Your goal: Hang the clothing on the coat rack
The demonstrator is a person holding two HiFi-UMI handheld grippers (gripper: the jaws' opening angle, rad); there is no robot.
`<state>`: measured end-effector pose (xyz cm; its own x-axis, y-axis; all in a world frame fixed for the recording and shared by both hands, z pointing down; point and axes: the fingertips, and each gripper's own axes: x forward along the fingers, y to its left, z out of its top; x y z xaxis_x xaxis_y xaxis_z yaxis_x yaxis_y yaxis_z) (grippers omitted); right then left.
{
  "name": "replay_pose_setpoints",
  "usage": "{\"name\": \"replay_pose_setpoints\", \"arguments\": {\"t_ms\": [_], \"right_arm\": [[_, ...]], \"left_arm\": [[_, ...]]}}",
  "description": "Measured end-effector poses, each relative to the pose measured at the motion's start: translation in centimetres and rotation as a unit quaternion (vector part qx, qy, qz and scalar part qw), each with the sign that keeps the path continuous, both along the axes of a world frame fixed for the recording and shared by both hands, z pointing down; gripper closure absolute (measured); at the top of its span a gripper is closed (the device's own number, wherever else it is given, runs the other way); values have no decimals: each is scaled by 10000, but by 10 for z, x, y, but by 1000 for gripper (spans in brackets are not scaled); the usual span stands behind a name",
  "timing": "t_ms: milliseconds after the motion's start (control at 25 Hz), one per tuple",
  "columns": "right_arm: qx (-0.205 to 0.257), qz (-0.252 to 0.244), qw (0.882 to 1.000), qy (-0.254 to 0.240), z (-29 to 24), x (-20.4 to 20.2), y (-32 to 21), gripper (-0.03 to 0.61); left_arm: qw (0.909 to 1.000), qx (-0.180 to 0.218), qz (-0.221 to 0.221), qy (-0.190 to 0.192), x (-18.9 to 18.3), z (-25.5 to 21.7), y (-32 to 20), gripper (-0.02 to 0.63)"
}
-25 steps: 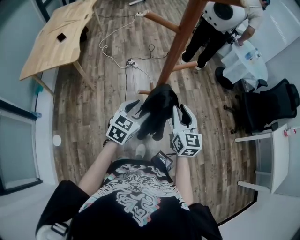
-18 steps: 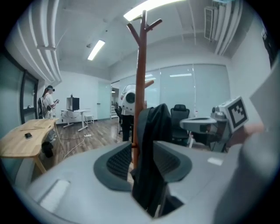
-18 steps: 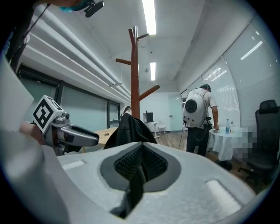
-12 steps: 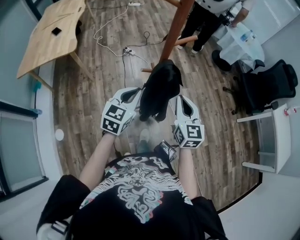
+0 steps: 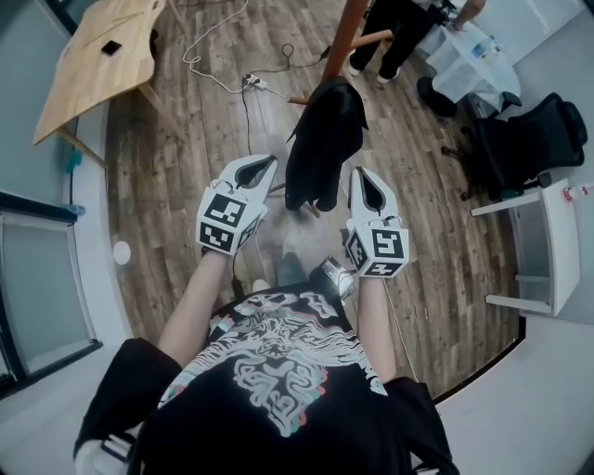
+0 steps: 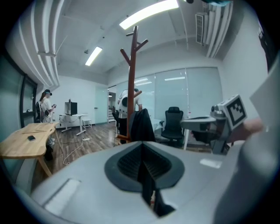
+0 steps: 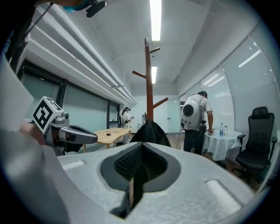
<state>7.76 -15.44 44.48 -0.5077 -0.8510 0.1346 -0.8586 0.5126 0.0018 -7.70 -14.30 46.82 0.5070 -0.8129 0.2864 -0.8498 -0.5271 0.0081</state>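
The black garment (image 5: 323, 144) hangs from a low peg of the brown wooden coat rack (image 5: 344, 37), drooping toward the floor. My left gripper (image 5: 266, 166) is just left of it and my right gripper (image 5: 363, 176) just right, both apart from the cloth. Each is shut with nothing between its jaws. In the left gripper view the coat rack (image 6: 131, 83) stands ahead with the garment (image 6: 141, 126) on it. The right gripper view shows the same coat rack (image 7: 148, 83) and garment (image 7: 151, 132) straight ahead.
A wooden table (image 5: 93, 56) stands at the far left. A power strip with cables (image 5: 252, 83) lies on the plank floor near the rack's base. A person (image 5: 399, 28) stands by a white-clothed table (image 5: 469, 65). A black office chair (image 5: 529, 139) and white desk (image 5: 548, 250) are at right.
Both grippers were against the garment a second ago; they have drawn back toward me. The garment now hangs free on the rack.
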Motion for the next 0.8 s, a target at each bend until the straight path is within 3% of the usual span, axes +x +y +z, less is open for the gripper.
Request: {"name": "replay_pose_setpoints", "arguments": {"t_ms": [800], "right_arm": [[-115, 265, 9993, -222, -4, 35, 114, 578]], "left_arm": [[9996, 123, -23, 264, 18, -7, 93, 624]]}}
